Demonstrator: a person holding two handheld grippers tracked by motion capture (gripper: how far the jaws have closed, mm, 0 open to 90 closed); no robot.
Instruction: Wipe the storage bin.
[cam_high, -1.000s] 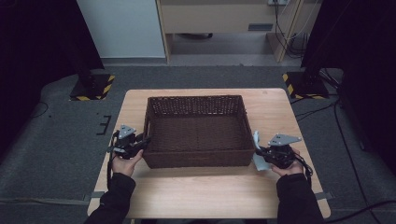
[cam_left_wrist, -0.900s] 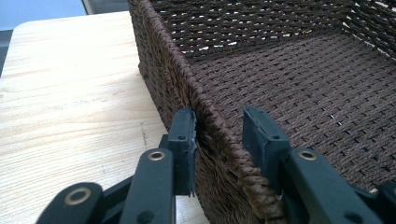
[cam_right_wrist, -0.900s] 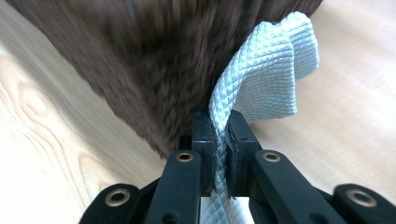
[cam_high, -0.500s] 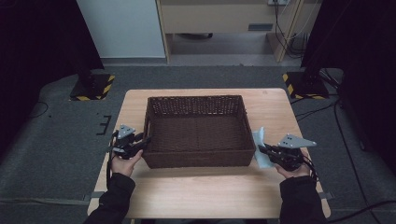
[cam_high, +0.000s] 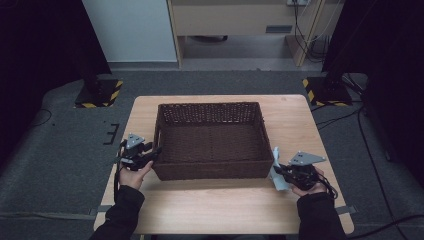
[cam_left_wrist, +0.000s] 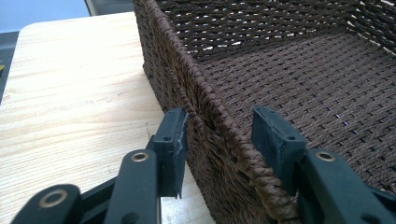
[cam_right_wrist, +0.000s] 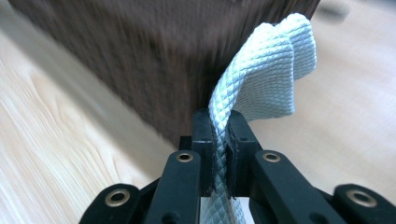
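Right hand-held gripper (cam_right_wrist: 219, 126), jaws clamped tight on a fold of pale, diamond-textured cloth (cam_right_wrist: 266, 74); the cloth rises from between the pads and flops over ahead of them. Just beyond the jaws stands the near right corner of the brown wicker basket (cam_high: 210, 170), blurred in the right gripper view, the cloth beside its outer wall. Left hand-held gripper (cam_left_wrist: 219, 140), jaws about half spread and just now opening, straddling the basket's left wall: one pad lies outside against the weave, the other hangs inside, clear of the braided rim between them. Both stand at the basket's near corners on the wooden desk (cam_high: 210, 215), a sleeved forearm behind each.
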